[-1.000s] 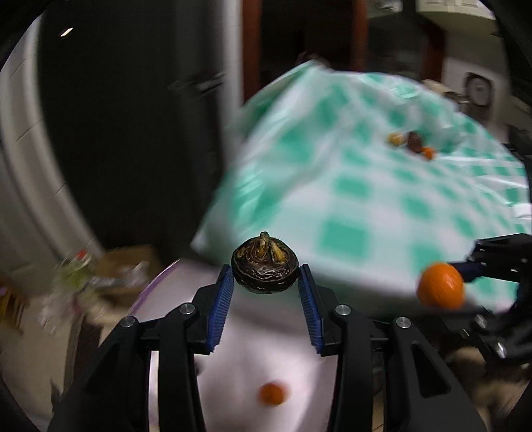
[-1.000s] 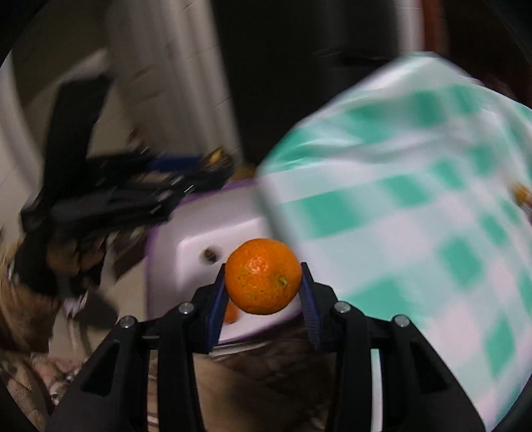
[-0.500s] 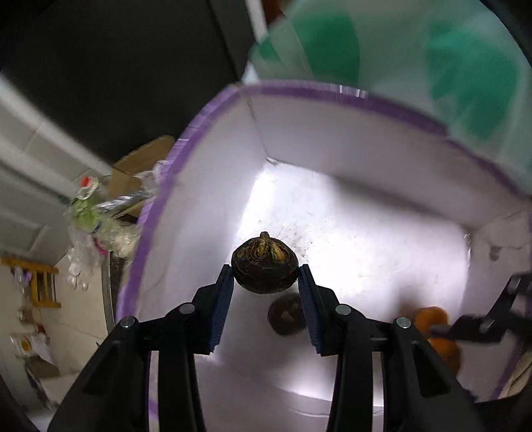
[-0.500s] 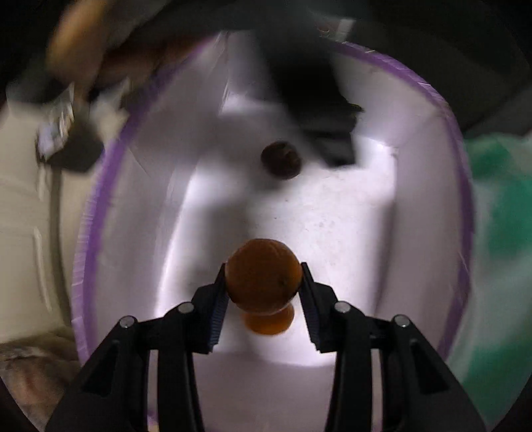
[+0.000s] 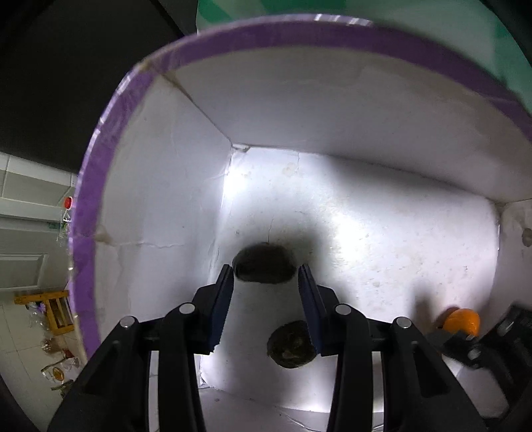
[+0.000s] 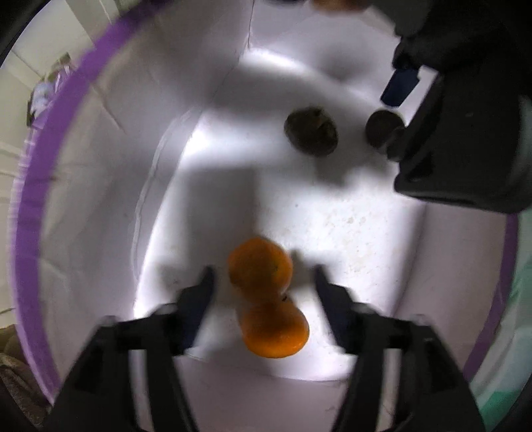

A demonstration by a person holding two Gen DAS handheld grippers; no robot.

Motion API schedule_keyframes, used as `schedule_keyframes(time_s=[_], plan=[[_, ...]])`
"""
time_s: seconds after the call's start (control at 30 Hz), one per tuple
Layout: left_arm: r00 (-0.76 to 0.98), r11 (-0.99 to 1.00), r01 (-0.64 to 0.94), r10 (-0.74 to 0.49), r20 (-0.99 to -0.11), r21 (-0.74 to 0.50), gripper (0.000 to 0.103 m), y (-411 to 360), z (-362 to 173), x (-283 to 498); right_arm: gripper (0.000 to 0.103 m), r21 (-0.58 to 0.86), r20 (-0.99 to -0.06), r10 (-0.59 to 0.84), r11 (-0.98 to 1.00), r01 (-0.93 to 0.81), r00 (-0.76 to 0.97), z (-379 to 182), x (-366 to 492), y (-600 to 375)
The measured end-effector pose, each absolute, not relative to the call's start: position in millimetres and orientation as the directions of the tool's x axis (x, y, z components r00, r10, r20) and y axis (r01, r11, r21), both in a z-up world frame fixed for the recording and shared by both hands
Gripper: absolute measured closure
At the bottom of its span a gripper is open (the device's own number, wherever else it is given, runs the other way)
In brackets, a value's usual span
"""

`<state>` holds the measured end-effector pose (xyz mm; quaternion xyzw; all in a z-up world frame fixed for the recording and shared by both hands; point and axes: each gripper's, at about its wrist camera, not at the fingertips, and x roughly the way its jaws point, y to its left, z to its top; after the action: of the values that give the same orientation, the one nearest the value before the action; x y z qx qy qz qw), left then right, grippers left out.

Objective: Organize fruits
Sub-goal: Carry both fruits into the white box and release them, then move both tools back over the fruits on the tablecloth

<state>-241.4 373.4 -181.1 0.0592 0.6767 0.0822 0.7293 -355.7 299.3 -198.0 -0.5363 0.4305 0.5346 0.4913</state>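
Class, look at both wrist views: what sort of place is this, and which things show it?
Probably a home, perhaps a kitchen or dining area. A purple-rimmed white box holds oranges, a green-checked tablecloth lies beyond, and white cabinet doors meet a tiled floor.

pale tiled floor (image 5: 20,327), white panelled door (image 5: 23,266)

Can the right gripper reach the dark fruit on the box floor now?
Probably yes: the right gripper is open inside the box, and the dark fruit lies ahead uncovered, though two oranges sit between.
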Motion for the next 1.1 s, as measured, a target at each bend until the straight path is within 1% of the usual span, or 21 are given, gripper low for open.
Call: schedule_keyframes(time_s=[0.1, 0.17, 0.23, 0.3, 0.33, 0.37, 0.4, 0.47, 0.5, 0.57, 0.6, 0.63, 0.67, 0.7, 0.77, 0.83, 0.87, 0.93, 0.97, 1.03, 1.1], plan=[[0.102, 0.969, -0.053, 0.247, -0.964, 0.242, 0.053, 366.7, -162.2, -245.4, 0.029, -0.052, -0.99, 0.134, -0.129, -0.99, 0.035, -168.2, -353.7, 284.8], [0.148, 0.957, -0.074, 0.29, -0.946, 0.282, 0.027, 361.6, -139.9, -252.0, 0.029, -0.056, -0.978, 0.206, -0.116, -0.992, 0.031, -140.9, -350.8, 271.3], [0.207, 0.942, -0.083, 0.336, -0.919, 0.326, 0.019, 350.2, -112.2, -261.8, 0.027, -0.032, -0.95, 0.313, -0.072, -0.997, 0.008, -97.3, -345.4, 251.5], [0.243, 0.935, -0.092, 0.354, -0.903, 0.342, 0.019, 339.7, -89.3, -271.1, 0.018, 0.007, -0.894, 0.447, -0.012, -1.0, -0.012, -46.5, -330.5, 232.8], [0.26, 0.93, -0.1, 0.368, -0.893, 0.355, 0.017, 333.2, -77.3, -275.4, 0.015, 0.024, -0.864, 0.503, 0.021, -0.999, -0.01, -24.3, -326.2, 218.8], [0.284, 0.92, -0.111, 0.391, -0.875, 0.375, 0.015, 325.3, -59.9, -280.2, 0.007, 0.038, -0.828, 0.561, 0.06, -0.997, 0.002, 0.6, -321.0, 205.1], [0.309, 0.912, -0.118, 0.41, -0.858, 0.393, 0.015, 317.1, -42.3, -283.4, 0.002, 0.052, -0.774, 0.633, 0.115, -0.992, 0.033, 28.7, -310.4, 187.4], [0.356, 0.899, -0.135, 0.437, -0.826, 0.417, 0.015, 303.6, -13.7, -288.1, 0.001, 0.084, -0.662, 0.742, 0.21, -0.974, 0.104, 70.2, -286.6, 148.2], [0.384, 0.893, -0.147, 0.449, -0.807, 0.426, 0.015, 293.4, 4.3, -287.6, 0.001, 0.119, -0.579, 0.799, 0.277, -0.953, 0.16, 95.4, -270.7, 114.4], [0.443, 0.885, -0.164, 0.461, -0.769, 0.436, 0.015, 283.7, 38.7, -288.3, 0.001, 0.198, -0.443, 0.862, 0.363, -0.911, 0.247, 124.4, -242.1, 64.6], [0.47, 0.884, -0.165, 0.461, -0.753, 0.438, 0.015, 275.7, 50.1, -287.9, 0.001, 0.262, -0.359, 0.877, 0.423, -0.867, 0.319, 135.6, -218.9, 28.1], [0.498, 0.885, -0.159, 0.454, -0.739, 0.437, 0.015, 266.6, 60.7, -284.8, 0.001, 0.32, -0.307, 0.872, 0.473, -0.821, 0.382, 140.0, -201.9, 0.6], [0.534, 0.888, -0.145, 0.441, -0.721, 0.436, 0.015, 252.1, 73.0, -279.1, 0.001, 0.39, -0.271, 0.855, 0.517, -0.762, 0.442, 140.5, -182.6, -26.4], [0.563, 0.893, -0.128, 0.424, -0.709, 0.432, 0.015, 239.3, 81.5, -272.6, 0.001, 0.444, -0.255, 0.843, 0.537, -0.717, 0.474, 135.5, -167.0, -47.2], [0.627, 0.908, -0.088, 0.37, -0.685, 0.41, 0.015, 207.7, 95.4, -253.8, 0.001, 0.558, -0.247, 0.801, 0.578, -0.596, 0.545, 123.6, -134.1, -94.6], [0.679, 0.928, -0.05, 0.302, -0.669, 0.369, 0.015, 181.6, 101.2, -234.6, 0.001, 0.62, -0.268, 0.762, 0.605, -0.5, 0.59, 108.2, -112.1, -134.5], [0.706, 0.946, -0.022, 0.244, -0.665, 0.324, 0.015, 162.3, 105.6, -218.3, 0.001, 0.627, -0.284, 0.746, 0.62, -0.472, 0.602, 99.4, -103.9, -150.4], [0.734, 0.973, 0.03, 0.136, -0.665, 0.231, 0.015, 137.9, 102.4, -186.9, 0.001, 0.556, -0.357, 0.651, 0.725, -0.407, 0.671, 84.7, -89.4, -185.2], [0.749, 0.984, 0.075, 0.049, -0.66, 0.159, 0.015, 120.0, 99.7, -162.0, 0.001, 0.491, -0.393, 0.583, 0.787, -0.374, 0.711, 79.7, -81.0, -198.5], [0.759, 0.989, 0.119, -0.036, -0.65, 0.084, 0.015, 94.4, 83.7, -124.7, 0.001, 0.404, -0.448, 0.479, 0.862, -0.307, 0.755, 68.8, -67.5, -218.9], [0.749, 0.991, 0.128, -0.081, -0.658, 0.024, 0.015, 73.7, 66.5, -88.8, 0.001, 0.347, -0.525, 0.39, 0.91, -0.228, 0.756, 51.6, -45.2, -226.8]])
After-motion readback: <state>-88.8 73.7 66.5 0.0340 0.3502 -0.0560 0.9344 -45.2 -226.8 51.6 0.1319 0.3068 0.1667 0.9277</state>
